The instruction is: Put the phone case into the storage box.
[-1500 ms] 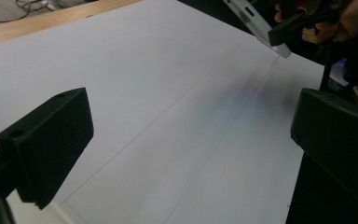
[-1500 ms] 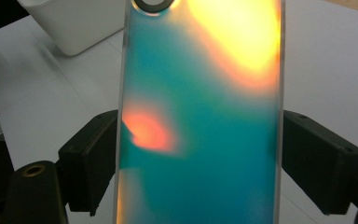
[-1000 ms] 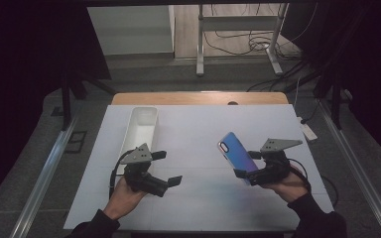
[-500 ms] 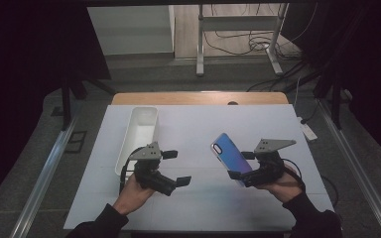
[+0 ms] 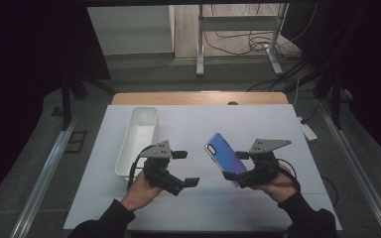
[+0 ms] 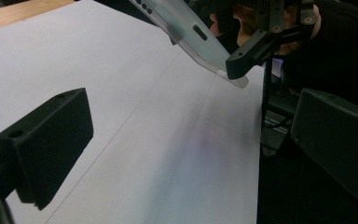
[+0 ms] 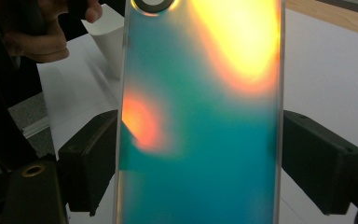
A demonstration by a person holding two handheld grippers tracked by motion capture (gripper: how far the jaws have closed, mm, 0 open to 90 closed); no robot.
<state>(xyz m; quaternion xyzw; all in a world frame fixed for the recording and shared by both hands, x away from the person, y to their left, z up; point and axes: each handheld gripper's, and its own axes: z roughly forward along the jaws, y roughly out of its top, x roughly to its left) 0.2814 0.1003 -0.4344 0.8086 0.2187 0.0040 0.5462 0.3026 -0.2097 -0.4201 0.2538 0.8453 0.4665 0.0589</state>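
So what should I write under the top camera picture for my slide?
Right gripper holds a shiny blue phone case over the white table; left gripper open beside a white tray.

No text, label, brand, number or sign can be read; the glossy iridescent blue-green phone case (image 7: 200, 121) (camera hole at its top) and the white paper-covered table (image 5: 188, 124) are unmarked.

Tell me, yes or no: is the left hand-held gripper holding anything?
No: in the left gripper view the jaws of the left hand-held gripper stand wide apart with nothing but bare white table between them.
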